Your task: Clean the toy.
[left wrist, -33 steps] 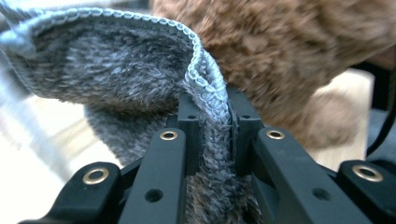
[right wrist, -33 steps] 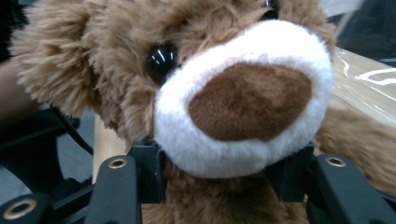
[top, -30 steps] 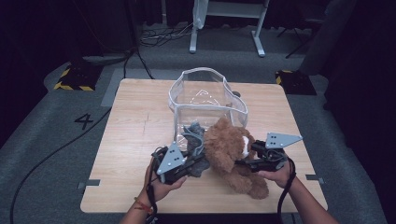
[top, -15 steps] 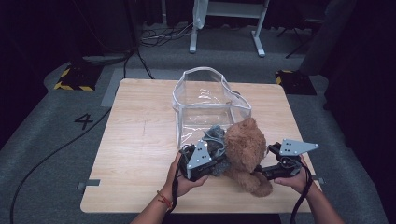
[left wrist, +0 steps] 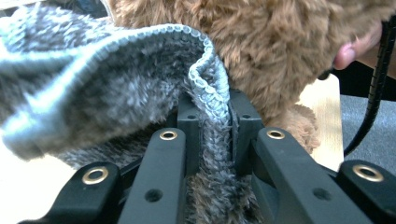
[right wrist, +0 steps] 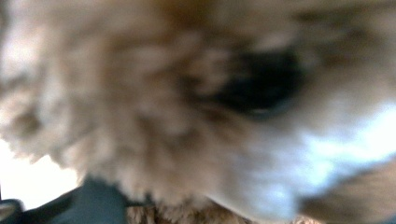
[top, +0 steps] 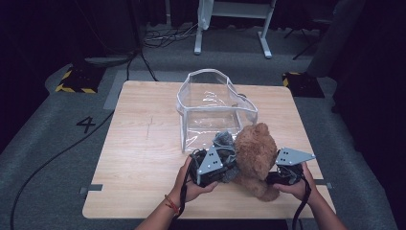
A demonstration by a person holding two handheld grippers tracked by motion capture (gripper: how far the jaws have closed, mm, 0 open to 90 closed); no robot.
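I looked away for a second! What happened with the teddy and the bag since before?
The teddy bear and both hands slid rightward across the table, the bear turning more upright. The left hand-held gripper kept pinching the grey knitted cloth. The right hand-held gripper has just been closing its jaws against the bear's fur; its grip is too blurred to judge. The clear plastic bag stayed put.

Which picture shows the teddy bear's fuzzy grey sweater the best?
The left gripper view: the grey knit sweater is close and sharp, its ribbed edge pinched between the left gripper jaws. In the high view it is a small grey bunch beside the teddy bear. The right gripper view has blurred brown fur.
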